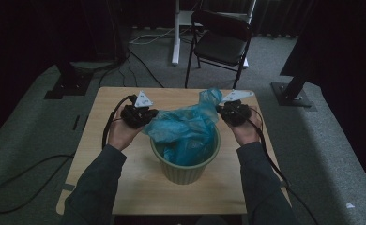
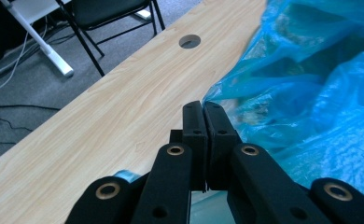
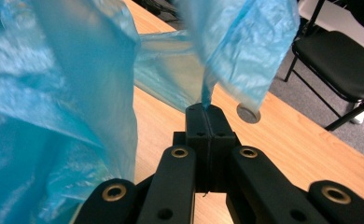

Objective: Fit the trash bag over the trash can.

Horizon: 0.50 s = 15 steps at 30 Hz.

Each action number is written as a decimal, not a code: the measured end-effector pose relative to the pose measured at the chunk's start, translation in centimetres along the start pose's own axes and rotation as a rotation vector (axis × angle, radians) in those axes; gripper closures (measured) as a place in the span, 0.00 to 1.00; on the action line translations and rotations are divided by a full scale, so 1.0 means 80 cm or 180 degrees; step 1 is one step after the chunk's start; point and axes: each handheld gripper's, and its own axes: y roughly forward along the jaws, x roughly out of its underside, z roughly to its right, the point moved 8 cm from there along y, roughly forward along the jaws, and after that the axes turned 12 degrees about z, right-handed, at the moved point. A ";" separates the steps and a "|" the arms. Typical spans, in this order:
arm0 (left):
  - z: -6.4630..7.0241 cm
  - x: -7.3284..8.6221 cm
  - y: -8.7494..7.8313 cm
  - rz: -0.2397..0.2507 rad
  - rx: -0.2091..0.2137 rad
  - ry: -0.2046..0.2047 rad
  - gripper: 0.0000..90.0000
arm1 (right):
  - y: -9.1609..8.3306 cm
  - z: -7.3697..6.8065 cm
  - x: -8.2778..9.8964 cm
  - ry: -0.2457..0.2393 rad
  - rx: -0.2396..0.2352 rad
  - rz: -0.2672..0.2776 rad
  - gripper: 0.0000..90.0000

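Observation:
A pale green bin point(image 1: 186, 165) stands in the middle of the wooden table point(image 1: 129, 187). A thin blue plastic bag point(image 1: 186, 124) lies loosely in and over it. My left gripper point(image 1: 149, 114) holds the bag's left edge, its jaws shut on the plastic point(image 2: 220, 93). My right gripper point(image 1: 220, 110) is shut on the bag's right edge, and a strip of the film point(image 3: 207, 88) rises out from between its pressed tips point(image 3: 207, 108). Both edges are pulled outward above the bin's rim.
A black folding chair point(image 1: 221, 42) stands behind the table, beside a white desk leg point(image 1: 175, 33). Dark stand bases point(image 1: 71, 79) sit on the grey carpet at both sides. The table has a round cable hole point(image 2: 189, 41) near its far edge. Cables trail off both grippers.

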 end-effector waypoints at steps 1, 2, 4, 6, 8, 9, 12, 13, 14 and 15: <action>-0.001 0.001 0.002 0.0002 0.0003 -0.0017 0.98 | 0.000 0.001 0.002 0.0006 0.0003 -0.0018 1.00; -0.002 0.001 0.004 0.0017 0.0008 -0.0059 0.98 | 0.001 0.001 0.004 0.0009 0.0004 -0.0020 1.00; -0.003 0.001 0.008 0.0031 0.0003 -0.0097 0.98 | 0.002 0.001 0.009 0.0036 0.0006 -0.0040 1.00; -0.005 0.002 0.010 0.0036 0.0011 -0.0107 0.98 | 0.002 0.002 0.011 0.0037 0.0011 -0.0050 1.00; -0.007 0.003 0.017 0.0044 0.0018 -0.0184 0.98 | 0.004 0.002 0.019 0.0066 0.0010 -0.0077 1.00; -0.007 0.003 0.017 0.0044 0.0018 -0.0184 0.98 | 0.004 0.002 0.019 0.0066 0.0010 -0.0077 1.00; -0.009 0.006 0.024 0.0046 0.0031 -0.0260 0.98 | 0.005 0.004 0.027 0.0093 0.0023 -0.0131 1.00; -0.009 0.009 0.028 0.0025 0.0049 -0.0290 0.98 | 0.005 0.005 0.029 0.0105 0.0027 -0.0131 1.00; -0.009 0.010 0.030 0.0013 0.0053 -0.0294 0.98 | 0.004 0.006 0.031 0.0118 0.0027 -0.0136 1.00; -0.008 0.011 0.031 0.0012 0.0059 -0.0308 0.98 | 0.003 0.006 0.034 0.0139 0.0030 -0.0147 1.00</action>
